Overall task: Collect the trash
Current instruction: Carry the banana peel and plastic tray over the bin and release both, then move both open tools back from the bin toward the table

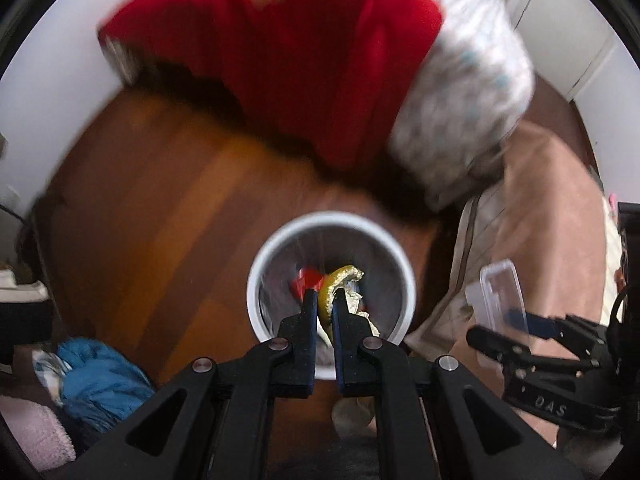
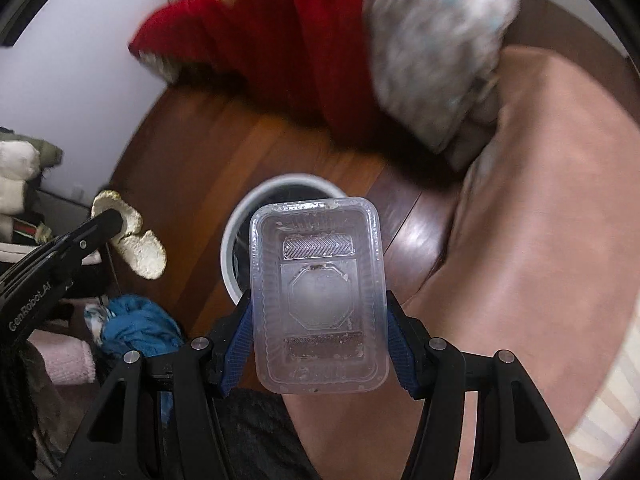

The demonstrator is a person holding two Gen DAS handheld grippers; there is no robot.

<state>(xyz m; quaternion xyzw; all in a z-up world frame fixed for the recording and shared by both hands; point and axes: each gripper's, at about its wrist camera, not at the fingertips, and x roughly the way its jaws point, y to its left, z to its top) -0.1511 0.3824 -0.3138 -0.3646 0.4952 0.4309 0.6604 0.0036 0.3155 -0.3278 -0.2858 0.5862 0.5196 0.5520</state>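
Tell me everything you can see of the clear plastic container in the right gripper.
The clear plastic container is a shallow rectangular tray with rounded corners, of thin transparent plastic, with an octagonal panel and two ribbed strips moulded in its base. Crumbs and smears soil it. The right gripper clamps its long sides between blue-padded fingers, its open face toward the camera. It hangs above the floor, just short of the white bin.

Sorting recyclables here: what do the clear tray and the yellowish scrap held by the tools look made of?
Clear tray: thin glossy transparent plastic, moulded ribs, residue smears. Yellowish scrap: probably citrus peel, yellow rind outside, pale pithy matte inside; blur leaves it uncertain.
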